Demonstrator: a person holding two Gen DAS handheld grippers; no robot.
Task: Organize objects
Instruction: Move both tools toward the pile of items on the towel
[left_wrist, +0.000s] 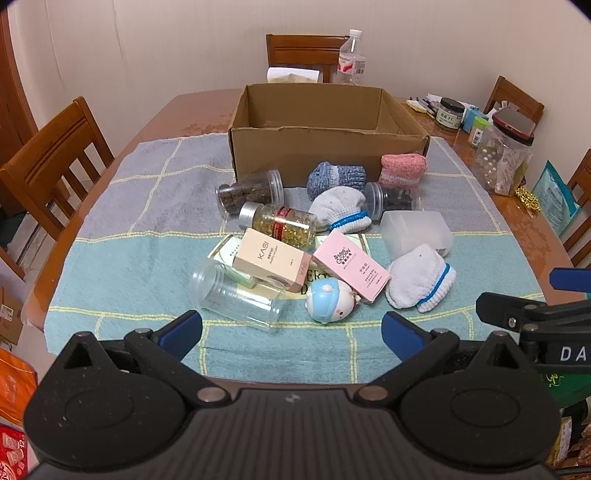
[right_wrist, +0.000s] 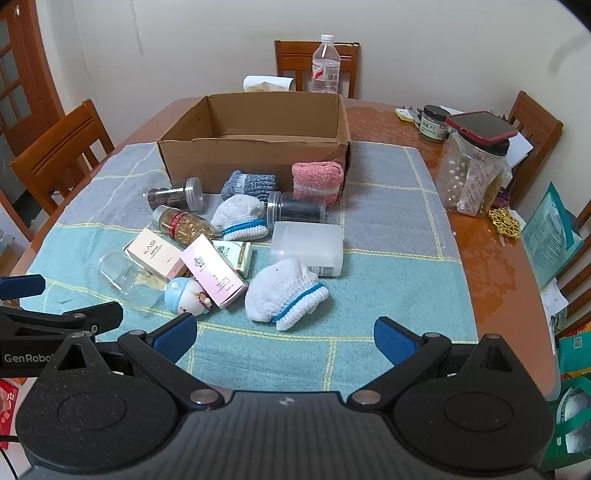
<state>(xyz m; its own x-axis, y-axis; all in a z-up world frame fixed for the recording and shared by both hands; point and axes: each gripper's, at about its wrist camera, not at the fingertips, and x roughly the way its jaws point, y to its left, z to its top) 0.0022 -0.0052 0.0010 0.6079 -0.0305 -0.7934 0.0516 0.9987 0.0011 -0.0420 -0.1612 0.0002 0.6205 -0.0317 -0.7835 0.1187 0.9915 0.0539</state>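
Cream walls (left_wrist: 184, 44) are closing in a wooden table (right_wrist: 476, 236); wooden chairs (left_wrist: 55, 147) are standing around it, a wooden door (right_wrist: 18, 85) is showing left, light is reflecting evenly.

Off-task: water bottle (right_wrist: 325, 65) top centre by far chair (right_wrist: 317, 66); red phone (right_wrist: 482, 127) atop clear jar (right_wrist: 471, 177), upper right; gold ornament (right_wrist: 504, 220) just below, on worktop (right_wrist: 480, 258).

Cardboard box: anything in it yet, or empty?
Empty as far as visible: the cardboard box shows bare inner walls and floor; the near floor is hidden.
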